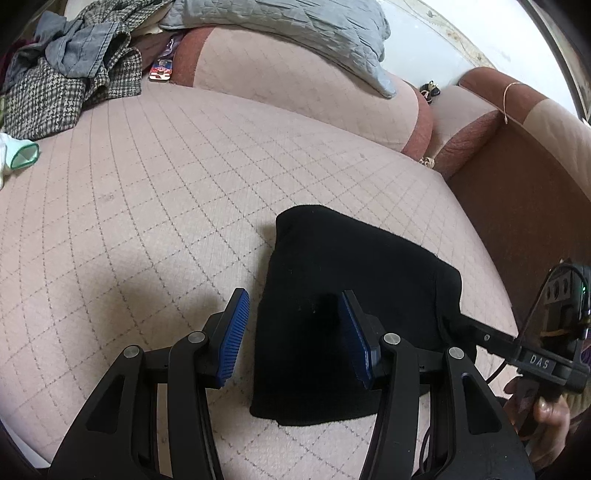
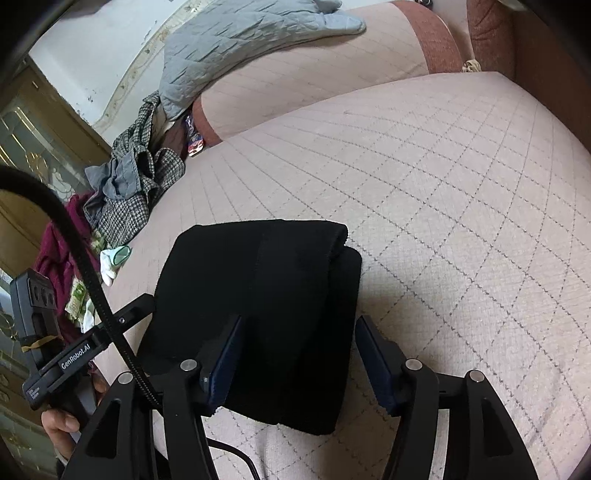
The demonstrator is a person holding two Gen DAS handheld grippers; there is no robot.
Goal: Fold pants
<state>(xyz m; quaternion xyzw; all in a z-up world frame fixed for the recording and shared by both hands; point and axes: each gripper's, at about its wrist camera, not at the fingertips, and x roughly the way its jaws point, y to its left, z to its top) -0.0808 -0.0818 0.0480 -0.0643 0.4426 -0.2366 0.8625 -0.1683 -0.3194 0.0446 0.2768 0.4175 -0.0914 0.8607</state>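
Note:
The black pants (image 1: 351,258) lie folded into a thick, compact bundle on the pink quilted sofa seat (image 1: 147,184). My left gripper (image 1: 293,293) is open over the bundle's left edge: one blue pad (image 1: 232,332) is above the bare seat, the other above the cloth. My right gripper (image 2: 300,318) also stands open at the pants (image 2: 258,266), straddling their right edge, with a gap beside its right pad (image 2: 376,365). Neither gripper pinches the cloth. Each wrist view catches the other gripper's body at the side, with a hand (image 1: 546,410) on its handle.
A heap of checked and grey clothes (image 1: 66,74) lies at the far left of the seat. A grey quilted blanket (image 1: 295,29) hangs over the backrest. A small white and green item (image 1: 22,155) sits at the left. The seat drops off at its right edge (image 1: 491,258).

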